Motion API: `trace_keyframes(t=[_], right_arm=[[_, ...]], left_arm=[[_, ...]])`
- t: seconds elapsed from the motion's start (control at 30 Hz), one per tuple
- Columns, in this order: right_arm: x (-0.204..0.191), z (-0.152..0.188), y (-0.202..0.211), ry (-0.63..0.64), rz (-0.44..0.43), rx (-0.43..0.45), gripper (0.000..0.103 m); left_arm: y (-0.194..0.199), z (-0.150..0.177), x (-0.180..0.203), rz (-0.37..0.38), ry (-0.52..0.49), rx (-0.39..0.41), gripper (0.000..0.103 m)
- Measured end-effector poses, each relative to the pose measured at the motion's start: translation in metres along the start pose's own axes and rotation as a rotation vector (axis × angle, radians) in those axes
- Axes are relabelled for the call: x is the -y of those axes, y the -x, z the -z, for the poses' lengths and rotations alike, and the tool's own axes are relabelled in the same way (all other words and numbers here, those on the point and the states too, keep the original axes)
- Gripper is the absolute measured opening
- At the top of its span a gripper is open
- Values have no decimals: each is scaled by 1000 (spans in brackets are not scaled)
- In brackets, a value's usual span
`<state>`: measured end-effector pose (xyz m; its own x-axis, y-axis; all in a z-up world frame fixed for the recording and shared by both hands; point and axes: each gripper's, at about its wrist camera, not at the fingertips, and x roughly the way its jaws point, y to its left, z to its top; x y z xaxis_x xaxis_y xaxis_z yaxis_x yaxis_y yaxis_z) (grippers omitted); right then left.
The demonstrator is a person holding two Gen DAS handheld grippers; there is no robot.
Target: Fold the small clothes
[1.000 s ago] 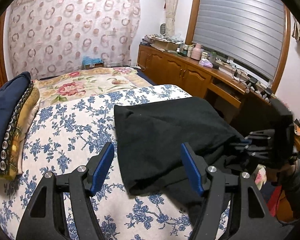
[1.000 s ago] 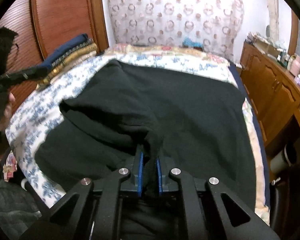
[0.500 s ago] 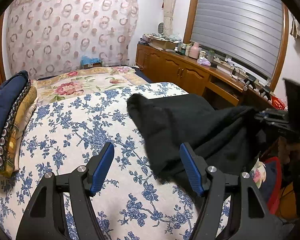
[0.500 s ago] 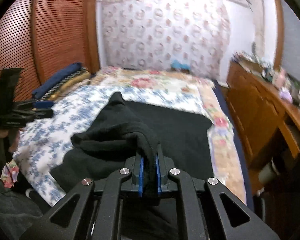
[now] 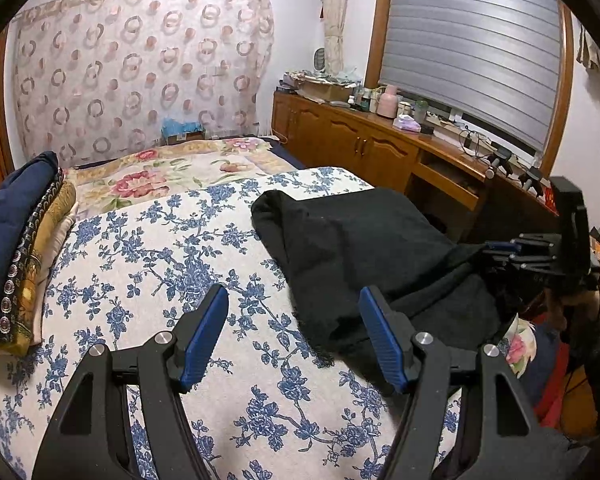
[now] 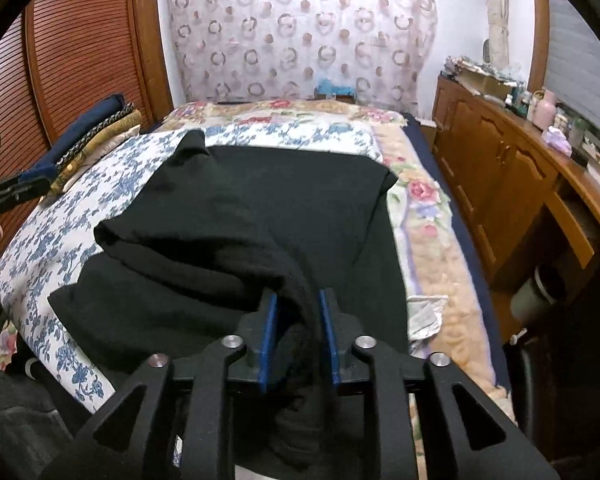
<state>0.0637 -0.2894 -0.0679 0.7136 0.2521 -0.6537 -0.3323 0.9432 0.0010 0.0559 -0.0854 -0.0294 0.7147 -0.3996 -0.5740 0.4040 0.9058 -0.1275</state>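
Right tongs (image 6: 296,336), just opening, release the black garment's (image 6: 260,208) folded edge near the bed's (image 5: 148,264) foot; left tongs (image 5: 292,336) wait apart, likely gripping a corner next.

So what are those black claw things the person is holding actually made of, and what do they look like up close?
Each one is a black plastic frame with triangular cut-outs and round silver bolt heads at the joints. The left gripper and the right gripper each end in two flat fingers faced with ribbed blue pads. In the left view, a dark grey sleeve shows behind the right gripper.
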Motion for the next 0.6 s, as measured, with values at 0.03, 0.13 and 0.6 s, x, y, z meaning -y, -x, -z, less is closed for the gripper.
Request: trace_keyframes(t=[0.03,0.13,0.6], right_arm=[[0,-3,2,-1,4,10,29],[-5,-6,4,-2,15,26,41],[-118,-43,-58,208,-212,-12,43]], left_arm=[[0,0,0,0,1,0,69],[0,0,0,0,4,1,69],[10,6,-20,-44,42,9,69]])
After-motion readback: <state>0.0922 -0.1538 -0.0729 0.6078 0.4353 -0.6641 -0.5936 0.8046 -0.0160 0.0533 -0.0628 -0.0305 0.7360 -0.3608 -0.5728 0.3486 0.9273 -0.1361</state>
